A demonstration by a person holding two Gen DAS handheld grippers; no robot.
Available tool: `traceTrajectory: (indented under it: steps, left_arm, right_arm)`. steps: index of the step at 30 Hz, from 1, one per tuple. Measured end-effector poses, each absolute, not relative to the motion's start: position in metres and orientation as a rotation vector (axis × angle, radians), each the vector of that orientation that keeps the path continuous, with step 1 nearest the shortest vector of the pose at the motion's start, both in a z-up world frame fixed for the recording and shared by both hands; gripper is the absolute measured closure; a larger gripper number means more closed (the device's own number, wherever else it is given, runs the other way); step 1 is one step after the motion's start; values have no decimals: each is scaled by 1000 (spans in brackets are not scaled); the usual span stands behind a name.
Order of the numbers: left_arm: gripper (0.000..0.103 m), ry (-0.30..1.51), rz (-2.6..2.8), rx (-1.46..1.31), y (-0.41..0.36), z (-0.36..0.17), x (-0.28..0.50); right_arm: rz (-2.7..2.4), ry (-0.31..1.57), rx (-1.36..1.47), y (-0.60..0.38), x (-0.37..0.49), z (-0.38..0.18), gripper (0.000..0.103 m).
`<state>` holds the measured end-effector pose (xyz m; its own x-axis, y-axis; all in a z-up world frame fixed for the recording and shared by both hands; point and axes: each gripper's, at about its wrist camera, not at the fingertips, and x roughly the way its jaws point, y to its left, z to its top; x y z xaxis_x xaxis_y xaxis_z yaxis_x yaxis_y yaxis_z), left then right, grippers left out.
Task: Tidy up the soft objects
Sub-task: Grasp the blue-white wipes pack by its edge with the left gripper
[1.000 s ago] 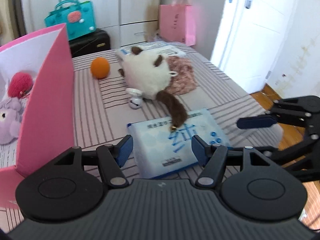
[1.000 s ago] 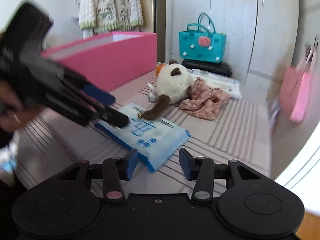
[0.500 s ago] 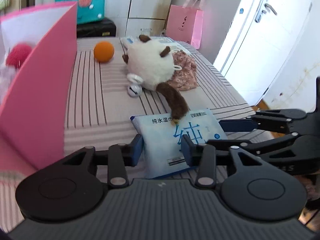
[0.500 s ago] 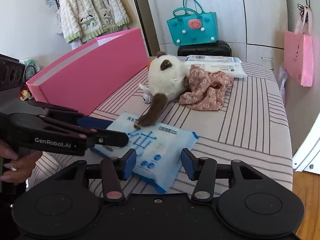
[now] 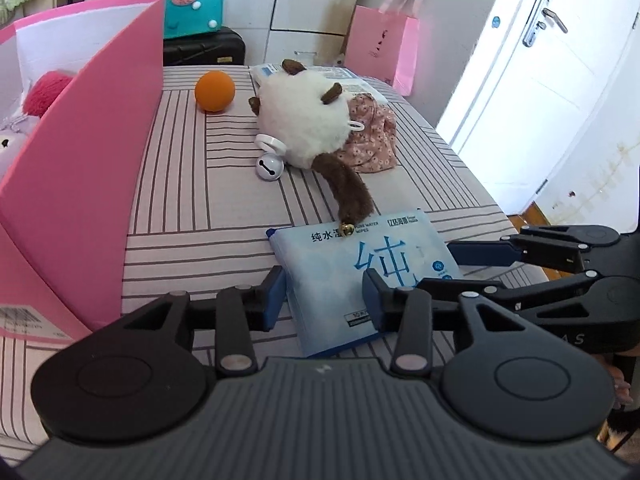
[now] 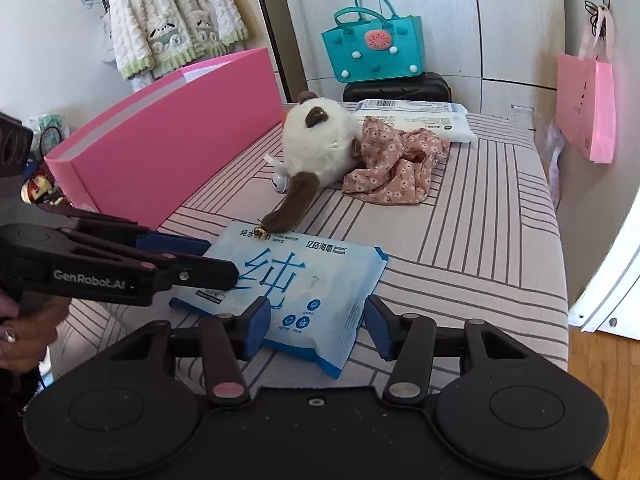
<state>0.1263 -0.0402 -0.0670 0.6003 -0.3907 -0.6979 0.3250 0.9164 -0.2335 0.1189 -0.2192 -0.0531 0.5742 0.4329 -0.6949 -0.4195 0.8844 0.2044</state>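
Left tool narrowed, wipes pack between

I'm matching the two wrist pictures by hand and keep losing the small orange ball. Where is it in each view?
Left wrist: the orange ball lies upper left of centre on the striped cover, between the pink box and the white plush toy.
Right wrist: only a sliver of orange shows at the plush's left edge; the rest is hidden behind it.
Shared landmark: the white plush toy.

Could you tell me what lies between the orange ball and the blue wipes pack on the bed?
The white plush toy with its brown tail, and a small white bell, lie between the orange ball and the wipes pack, seen in the left wrist view.
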Motion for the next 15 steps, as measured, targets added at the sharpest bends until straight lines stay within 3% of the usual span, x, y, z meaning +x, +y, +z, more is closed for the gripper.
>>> traceTrajectory:
  steps: [1,5,15]
  left_arm:
    - [65,814,-419,-75,-43,-68,124]
    - [70,736,-405,-3,-53,-66,111]
    - [70,788,-424,-21,-47,-55,108]
  right_arm:
    - [507,815,24,-220,118,-53,57]
    - [505,811,36,-218,118,-53,61]
    - [500,865,68,-212,118,-42,61]
